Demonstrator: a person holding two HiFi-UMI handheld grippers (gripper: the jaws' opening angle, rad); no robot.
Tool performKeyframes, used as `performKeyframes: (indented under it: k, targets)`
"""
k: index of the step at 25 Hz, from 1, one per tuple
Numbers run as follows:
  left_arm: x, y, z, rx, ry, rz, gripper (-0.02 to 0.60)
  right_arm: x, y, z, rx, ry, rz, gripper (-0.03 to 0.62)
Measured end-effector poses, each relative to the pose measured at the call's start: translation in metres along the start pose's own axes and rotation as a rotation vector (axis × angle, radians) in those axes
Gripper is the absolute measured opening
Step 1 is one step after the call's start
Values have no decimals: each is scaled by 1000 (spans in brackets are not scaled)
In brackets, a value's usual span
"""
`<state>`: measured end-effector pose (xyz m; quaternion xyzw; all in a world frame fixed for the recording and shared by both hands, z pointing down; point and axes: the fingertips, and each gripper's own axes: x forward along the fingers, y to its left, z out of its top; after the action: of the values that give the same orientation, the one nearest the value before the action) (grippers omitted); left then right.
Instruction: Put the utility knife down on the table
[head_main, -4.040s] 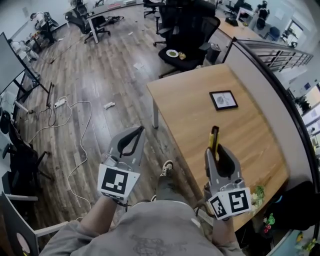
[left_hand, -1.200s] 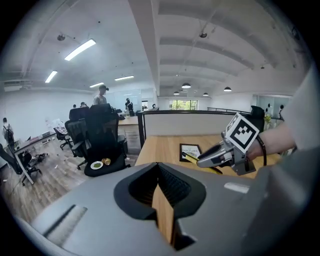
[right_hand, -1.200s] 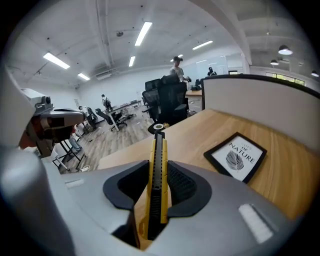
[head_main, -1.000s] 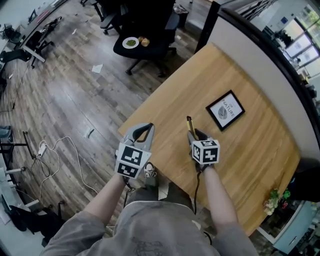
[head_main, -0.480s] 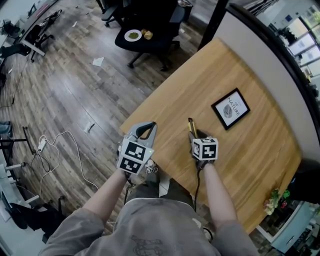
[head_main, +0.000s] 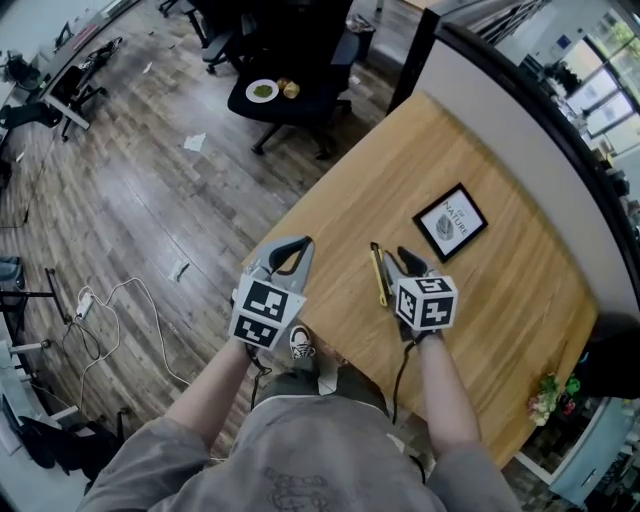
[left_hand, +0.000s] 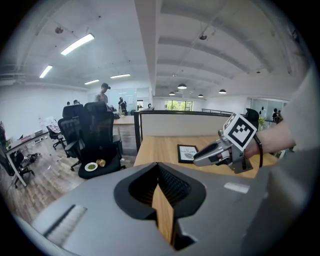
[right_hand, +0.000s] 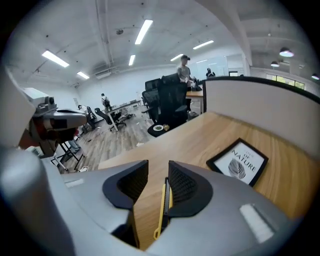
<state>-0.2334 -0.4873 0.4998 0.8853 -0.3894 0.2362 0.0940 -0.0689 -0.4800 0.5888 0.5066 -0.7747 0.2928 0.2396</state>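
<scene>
The yellow and black utility knife (head_main: 378, 273) lies flat on the wooden table (head_main: 490, 300), pointing away from me. My right gripper (head_main: 405, 258) hovers just right of it and above it. Its jaws are opening and no pad presses on the knife. In the right gripper view the knife (right_hand: 163, 207) shows down between the parted jaws of the right gripper (right_hand: 158, 170), close by the right one. My left gripper (head_main: 293, 247) is shut and empty over the table's near left edge. In the left gripper view its jaws (left_hand: 158, 167) meet at the tips.
A black-framed print (head_main: 450, 222) lies on the table beyond the right gripper. A partition wall (head_main: 520, 130) runs along the far side. A black office chair (head_main: 300, 70) carrying a small plate (head_main: 262, 89) stands past the table's corner. Cables (head_main: 120, 300) trail on the wood floor.
The right gripper has let go of the knife, risen and shifted to the right; the knife now lies alone on the table. The left gripper rose a little.
</scene>
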Motion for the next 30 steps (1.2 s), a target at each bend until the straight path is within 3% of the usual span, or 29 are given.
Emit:
performKeyframes:
  k: [8, 16, 21, 30]
  targets:
    - [-49, -10, 92, 118, -185, 21, 2, -91, 36, 91, -75, -254, 24, 119]
    - [-95, -28, 149, 97, -331, -14, 2, -189, 81, 145, -144, -481, 55, 78]
    - [-123, -43, 171, 101, -377, -8, 2, -237, 95, 157, -141, -584, 84, 49]
    - [-162, -76, 175, 115, -387, -17, 2, -295, 112, 140, -162, -642, 97, 23]
